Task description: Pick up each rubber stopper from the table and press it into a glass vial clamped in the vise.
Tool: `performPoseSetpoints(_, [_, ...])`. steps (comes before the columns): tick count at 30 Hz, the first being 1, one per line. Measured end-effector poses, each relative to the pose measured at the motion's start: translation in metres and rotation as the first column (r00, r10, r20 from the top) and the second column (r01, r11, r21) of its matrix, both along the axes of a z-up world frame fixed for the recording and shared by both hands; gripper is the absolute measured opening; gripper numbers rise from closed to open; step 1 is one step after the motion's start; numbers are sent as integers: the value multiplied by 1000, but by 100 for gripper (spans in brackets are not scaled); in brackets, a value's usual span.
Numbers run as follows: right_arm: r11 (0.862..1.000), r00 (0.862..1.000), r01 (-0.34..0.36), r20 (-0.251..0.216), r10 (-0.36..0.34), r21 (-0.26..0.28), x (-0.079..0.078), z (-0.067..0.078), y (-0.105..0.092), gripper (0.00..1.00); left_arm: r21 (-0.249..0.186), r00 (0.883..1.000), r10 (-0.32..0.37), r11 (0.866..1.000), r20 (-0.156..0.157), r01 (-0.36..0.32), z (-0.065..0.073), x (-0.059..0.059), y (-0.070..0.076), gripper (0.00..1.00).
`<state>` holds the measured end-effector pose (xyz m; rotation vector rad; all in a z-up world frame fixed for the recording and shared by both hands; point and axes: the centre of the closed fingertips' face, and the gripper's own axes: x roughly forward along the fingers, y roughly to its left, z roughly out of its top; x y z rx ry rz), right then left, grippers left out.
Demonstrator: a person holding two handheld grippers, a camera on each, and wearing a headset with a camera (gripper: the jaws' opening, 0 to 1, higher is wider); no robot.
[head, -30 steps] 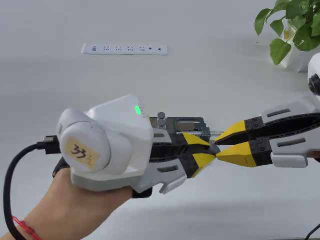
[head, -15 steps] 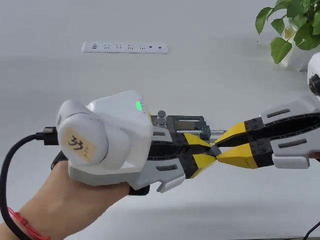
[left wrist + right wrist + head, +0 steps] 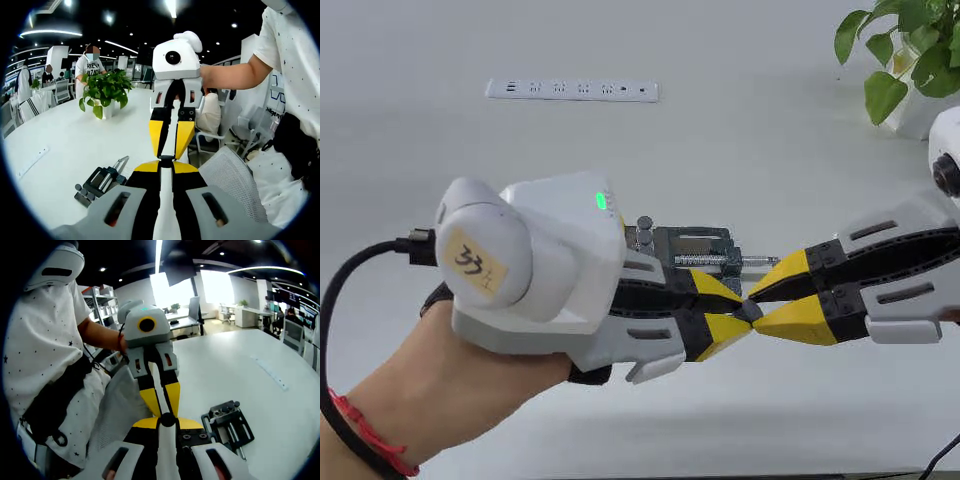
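The white worktop (image 3: 770, 150) carries everything. The left tool (image 3: 745, 311), gripped in the person's hand (image 3: 450, 400), reaches in from the left of the head view. The right tool (image 3: 758, 309) comes from the right, so the two lie nose to nose along one line. A potted plant (image 3: 910, 45) stands at the far right corner.

The vise (image 3: 690, 243) sits on the worktop just behind the tools, its long axis running left to right, with its screw (image 3: 740, 261) pointing right. A small grey cylinder (image 3: 644, 226) stands upright at its left end. A white power strip (image 3: 570, 90) lies well beyond it, also left to right.

The rubber stopper (image 3: 751, 310) is off the worktop, a small dark piece held in the air where the yellow tips meet, in front of the vise. Both pairs of jaws are drawn in to a point on it, pinching it from opposite sides. In the right gripper view it turns a round face toward that camera, so its axis seems to run along the line of the tools (it is too small to tell which end is which).

A second ago the meeting tips overlapped the vise's right end. Now they sit nearer the person, clear of the screw, and the left tool's body has risen in the view. The pinch on the stopper is unchanged.
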<state>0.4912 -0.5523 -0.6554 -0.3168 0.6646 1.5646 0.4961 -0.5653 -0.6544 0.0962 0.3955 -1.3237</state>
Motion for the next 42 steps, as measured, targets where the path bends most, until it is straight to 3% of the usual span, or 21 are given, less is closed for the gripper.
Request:
performPoseSetpoints(12, [998,998,-55,1,55,-34,-11,-4,3,6,10,999,-43,999,-29,43,-5,-10,2,4])
performPoseSetpoints(33, [994,997,-74,18,75,-74,-6,-10,11,6,-5,1000,-12,1000,3,12,-8,-8,12,6])
performPoseSetpoints(42, [995,998,-40,37,44,-88,12,-5,12,6,1,998,62,998,5,-62,-17,1,35,15])
